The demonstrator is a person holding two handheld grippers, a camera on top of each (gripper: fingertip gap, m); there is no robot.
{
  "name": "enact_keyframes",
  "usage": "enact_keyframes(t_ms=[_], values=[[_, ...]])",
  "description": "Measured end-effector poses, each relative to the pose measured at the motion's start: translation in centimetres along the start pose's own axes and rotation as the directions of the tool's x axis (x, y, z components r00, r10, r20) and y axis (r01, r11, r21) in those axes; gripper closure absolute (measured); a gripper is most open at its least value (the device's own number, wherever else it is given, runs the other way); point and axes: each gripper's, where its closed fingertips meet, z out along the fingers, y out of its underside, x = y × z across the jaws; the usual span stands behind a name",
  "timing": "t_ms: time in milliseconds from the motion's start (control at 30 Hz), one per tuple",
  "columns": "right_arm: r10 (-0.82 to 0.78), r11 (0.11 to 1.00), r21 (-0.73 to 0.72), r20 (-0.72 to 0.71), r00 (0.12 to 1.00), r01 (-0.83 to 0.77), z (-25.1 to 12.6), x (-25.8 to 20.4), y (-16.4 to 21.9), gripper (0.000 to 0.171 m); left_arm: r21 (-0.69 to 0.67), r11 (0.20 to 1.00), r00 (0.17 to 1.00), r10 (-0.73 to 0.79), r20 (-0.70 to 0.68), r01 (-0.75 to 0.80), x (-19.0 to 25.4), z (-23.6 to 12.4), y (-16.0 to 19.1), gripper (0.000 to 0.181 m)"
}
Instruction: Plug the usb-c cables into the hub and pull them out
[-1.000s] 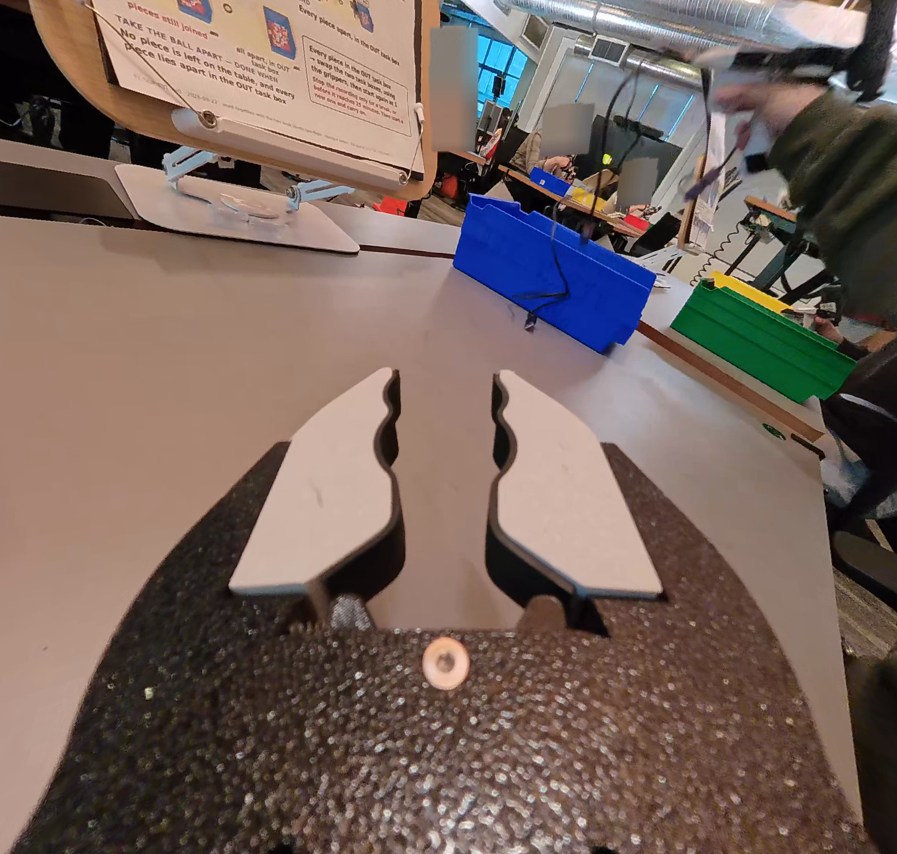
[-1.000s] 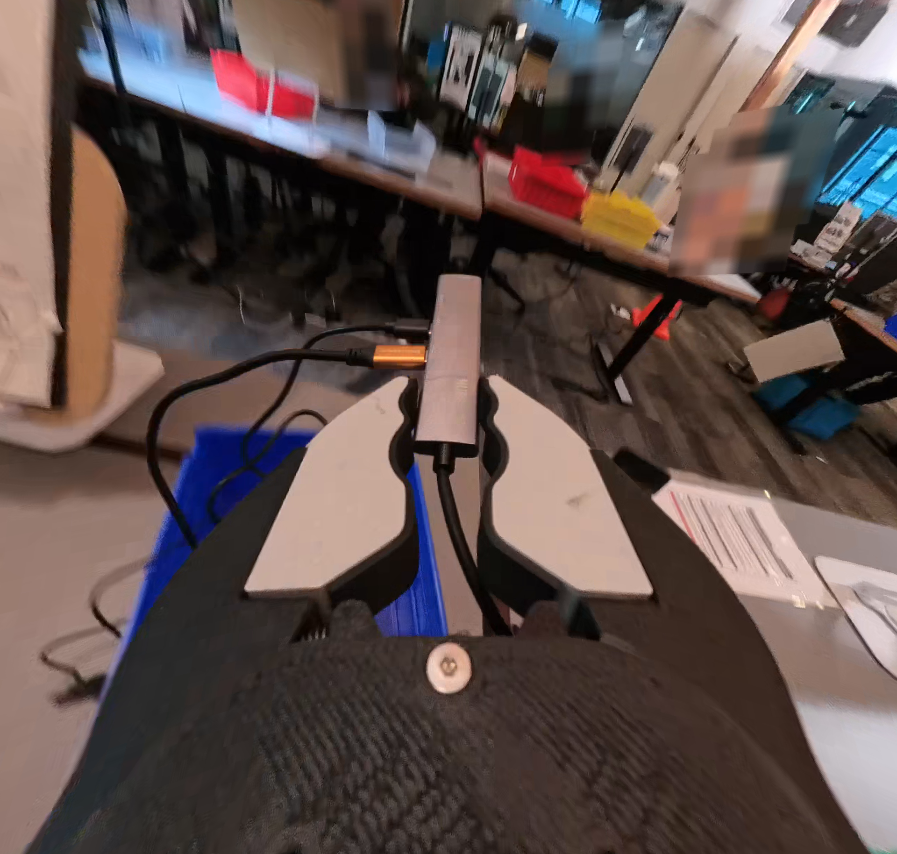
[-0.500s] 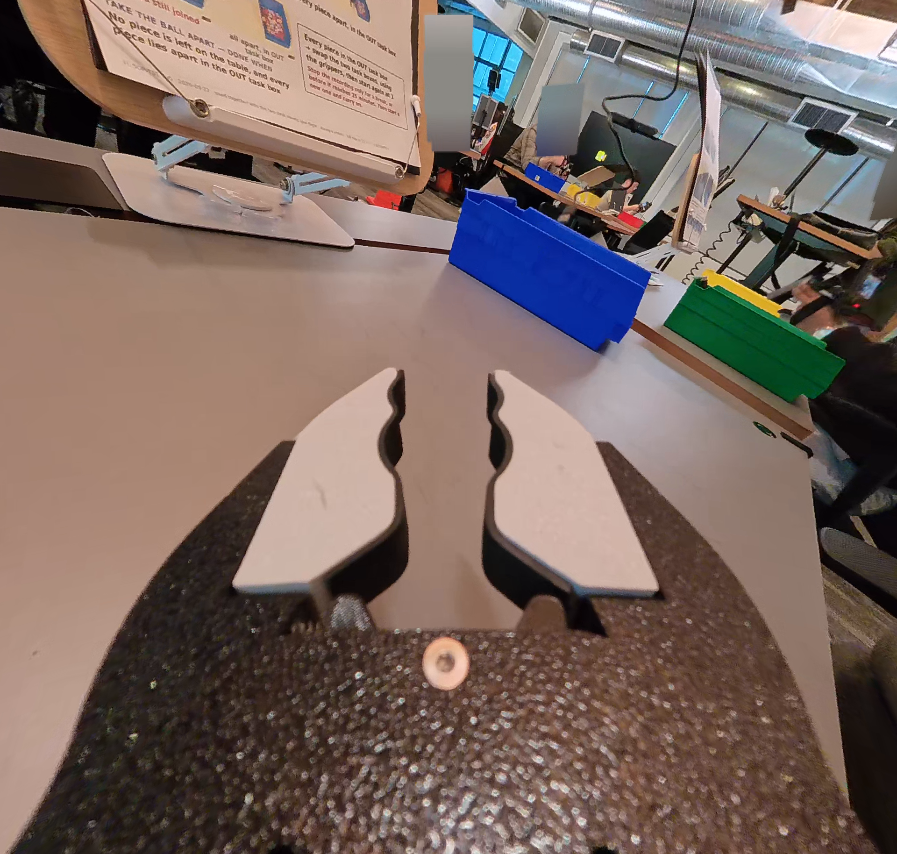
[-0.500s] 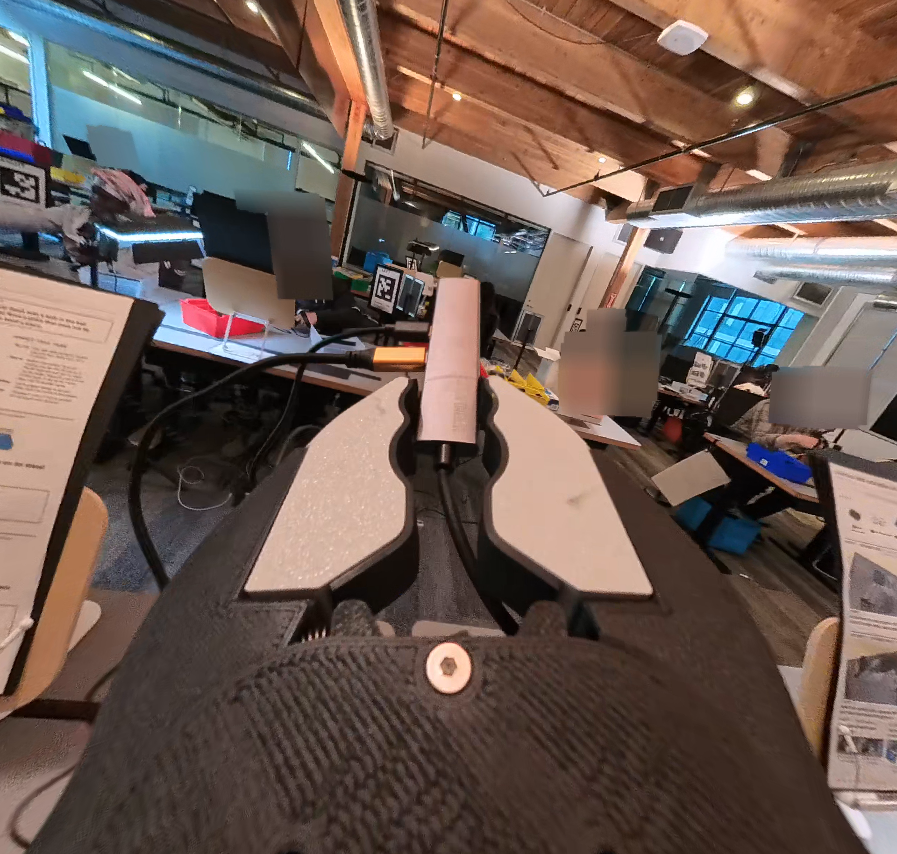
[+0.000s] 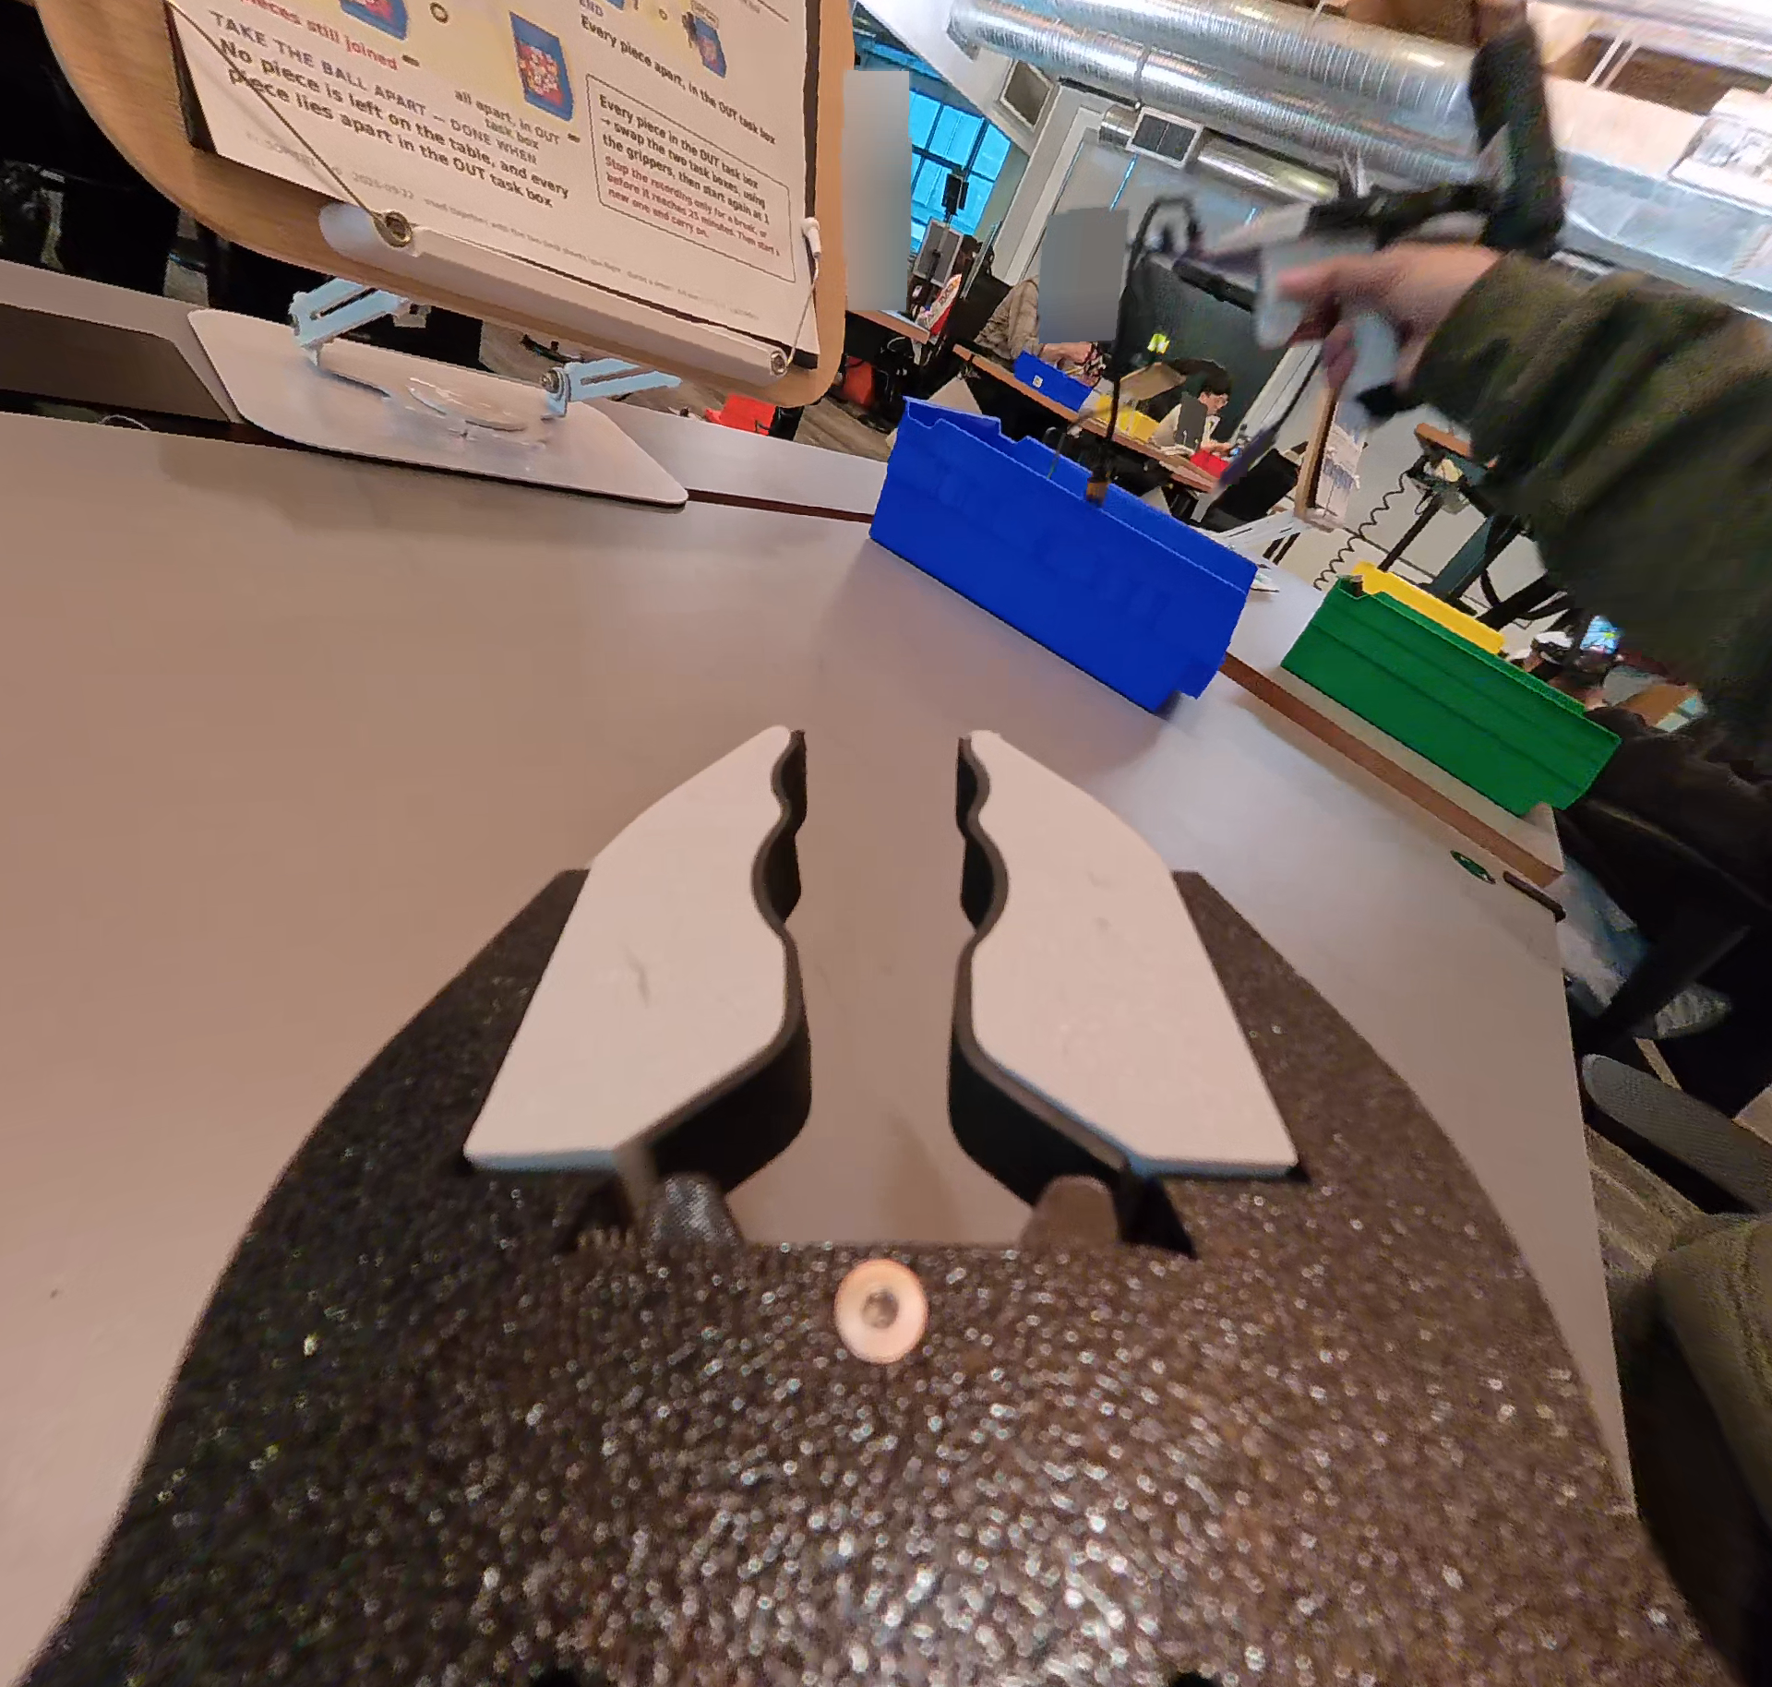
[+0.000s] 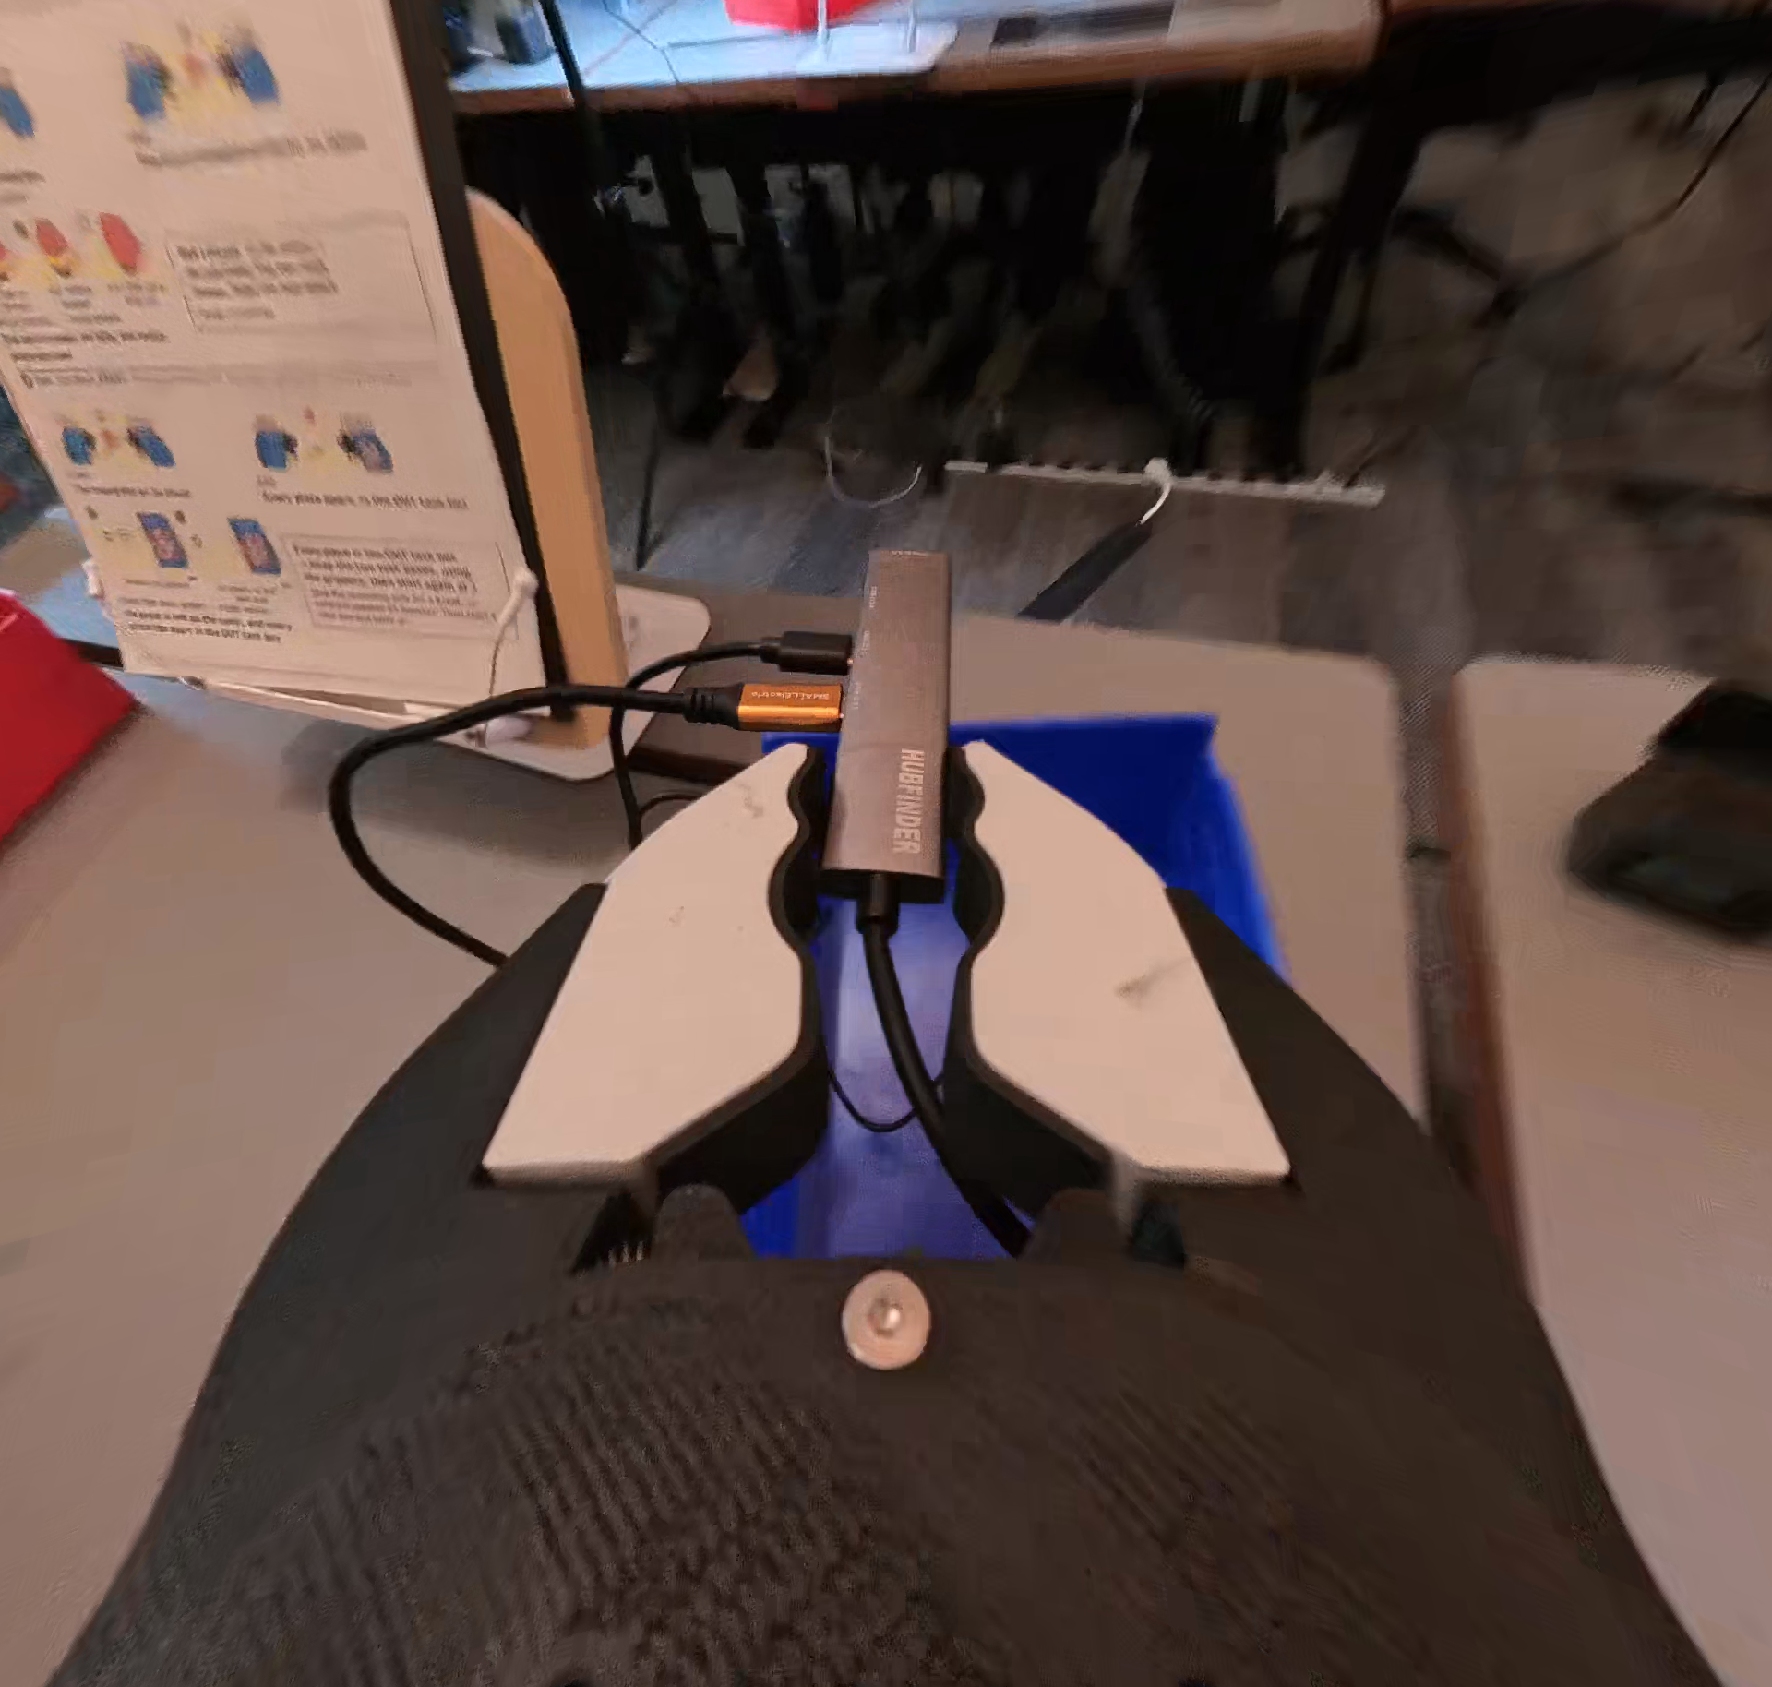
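Note:
My right gripper (image 6: pixel 887 759) is shut on a grey USB hub (image 6: pixel 892 740) and holds it in the air above the blue bin (image 6: pixel 1179 778). Two cables are plugged into the hub's left side: one with an orange plug (image 6: pixel 791 706) and one with a black plug (image 6: pixel 815 651). The hub's own black lead (image 6: pixel 901 1018) hangs back between the fingers. My left gripper (image 5: pixel 877 749) is open and empty, low over the grey table (image 5: pixel 336 682). In the left wrist view the right gripper (image 5: pixel 1362 231) shows blurred at the upper right, with a cable end (image 5: pixel 1093 488) dangling over the bin (image 5: pixel 1055 557).
An instruction sheet on a wooden stand (image 5: pixel 499 107) is at the table's back left, also seen in the right wrist view (image 6: pixel 240 347). A green bin (image 5: pixel 1438 701) with a yellow one behind stands at the right. A red bin (image 6: pixel 48 711) and a dark object (image 6: pixel 1688 826) flank the right view. Spacing between my two grippers at the tips: around 55 cm.
My right gripper swung up toward the ceiling with the hub, then came back down over the blue bin. The cables hang into the bin again. My left gripper has hardly moved.

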Motion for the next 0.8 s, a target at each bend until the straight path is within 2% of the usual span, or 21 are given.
enact_keyframes(t_ms=[133,200,267,333,433,533,600,667,700,733,800], values=[[0.154,0.986,-0.059,-0.035,0.988,-0.155,3.7,2.1,6.9,0.147,0.011,1.000,1.000,0.005,0.003,-0.005,0.0,-0.1,-0.1,0.153],[0.152,0.973,-0.169,-0.048,0.987,-0.158,4.6,2.9,10.3,0.147,0.009,1.000,1.000,0.014,0.005,-0.014,0.1,-0.1,-0.1,0.153],[0.069,0.961,-0.265,-0.052,0.996,-0.080,4.4,3.7,12.4,0.145,0.004,1.000,1.000,0.024,0.006,-0.024,0.2,0.0,0.0,0.153],[-0.046,0.969,-0.246,-0.123,0.991,0.014,3.2,5.5,11.6,0.132,0.000,1.000,1.000,0.027,0.005,-0.027,0.2,0.0,0.0,0.153],[-0.216,0.952,-0.262,-0.215,0.952,0.157,0.5,8.7,10.4,0.127,-0.005,1.000,1.000,0.010,0.000,-0.010,0.1,0.1,0.1,0.153],[-0.321,0.902,-0.392,-0.329,0.888,0.181,-1.9,13.2,12.8,0.120,-0.001,1.000,1.000,0.003,-0.003,-0.003,0.0,0.1,0.0,0.153],[-0.317,0.882,-0.449,-0.337,0.887,0.144,-2.5,14.5,15.7,0.120,-0.003,1.000,1.000,0.007,-0.003,-0.007,0.1,0.1,0.0,0.153],[-0.287,0.862,-0.492,-0.273,0.918,0.123,-2.4,14.2,18.6,0.124,-0.001,1.000,1.000,0.014,-0.001,-0.014,0.1,0.1,0.0,0.153],[-0.283,0.850,-0.511,-0.242,0.928,0.126,-2.4,13.9,19.7,0.137,0.002,1.000,1.000,0.016,0.000,-0.016,0.2,0.1,0.0,0.153],[-0.312,0.840,-0.525,-0.261,0.913,0.137,-2.7,14.4,20.3,0.148,0.003,1.000,1.000,0.018,0.000,-0.018,0.2,0.0,0.0,0.153],[-0.316,0.858,-0.495,-0.303,0.899,0.135,-3.1,14.4,20.5,0.152,0.004,1.000,1.000,0.019,0.001,-0.019,0.2,0.0,0.0,0.153]])
